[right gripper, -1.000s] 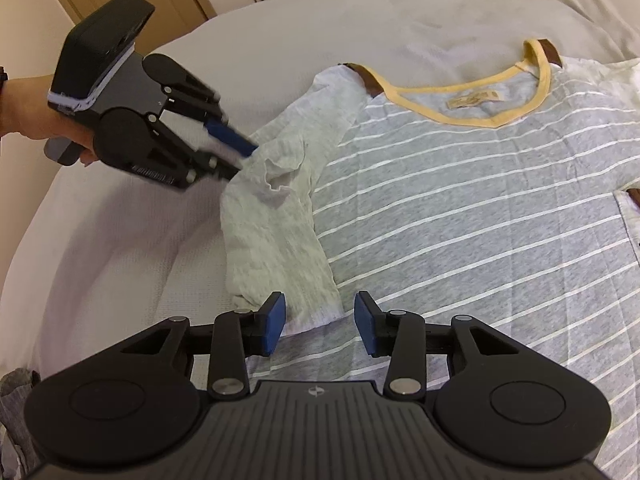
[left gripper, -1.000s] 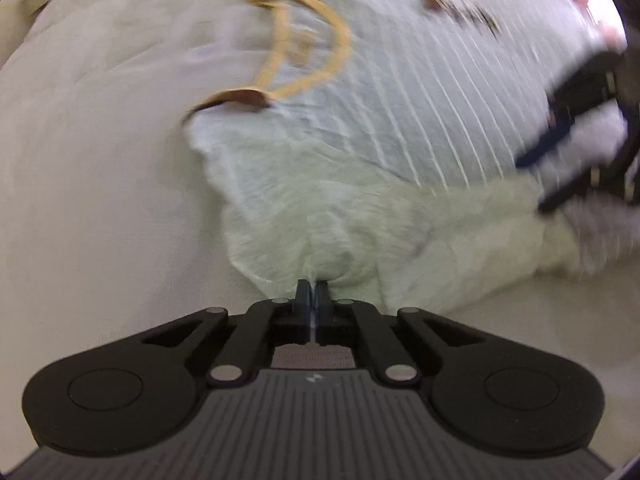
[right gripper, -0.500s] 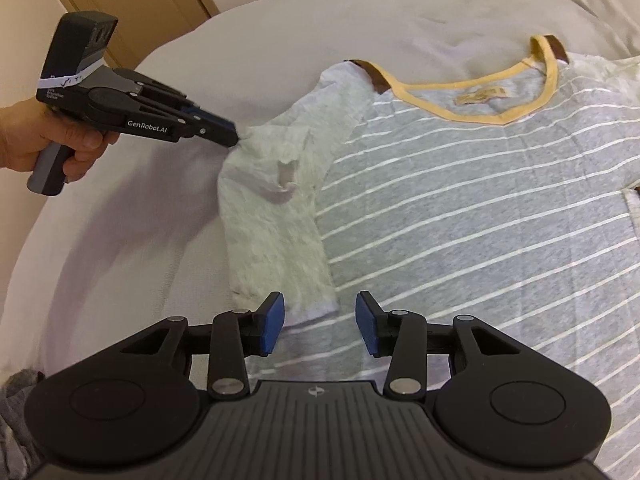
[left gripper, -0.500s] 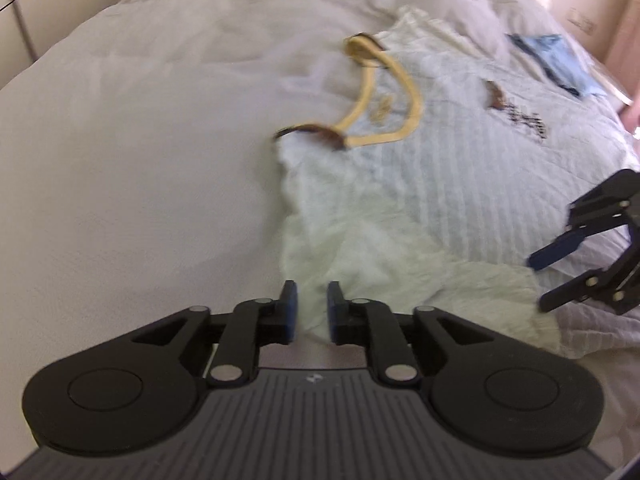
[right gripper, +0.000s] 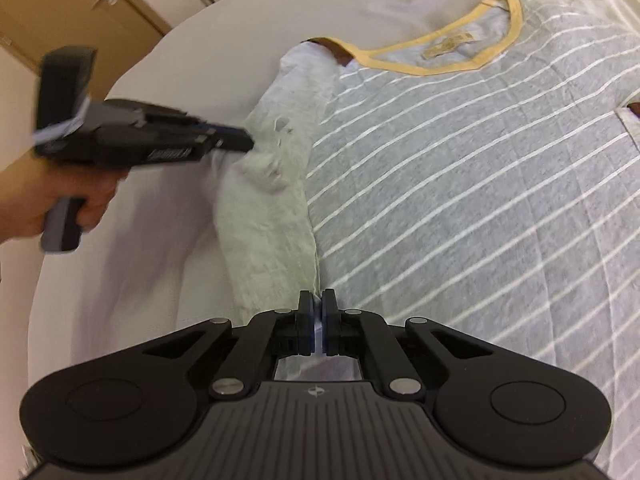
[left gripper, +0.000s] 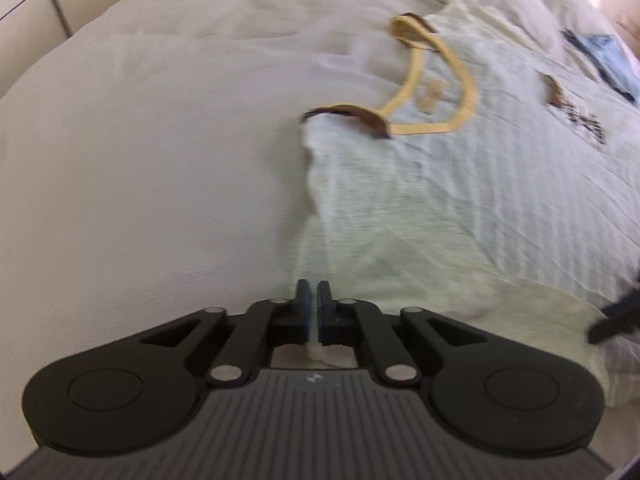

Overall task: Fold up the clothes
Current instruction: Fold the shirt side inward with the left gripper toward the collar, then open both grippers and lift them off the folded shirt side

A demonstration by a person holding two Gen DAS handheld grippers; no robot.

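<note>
A grey striped T-shirt [right gripper: 460,184] with a yellow neckband [right gripper: 440,65] lay spread on the white bed [right gripper: 132,208]. The right gripper [right gripper: 318,312] had its jaws pinched on the shirt's side seam below the sleeve [right gripper: 264,208]. The left gripper [left gripper: 313,307] had its jaws nearly closed on the sleeve's edge.

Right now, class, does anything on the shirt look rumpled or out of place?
Yes: the sleeve lies bunched and creased with small raised puckers, while the striped body of the shirt lies smooth. Both grippers pinch that sleeve.
</note>
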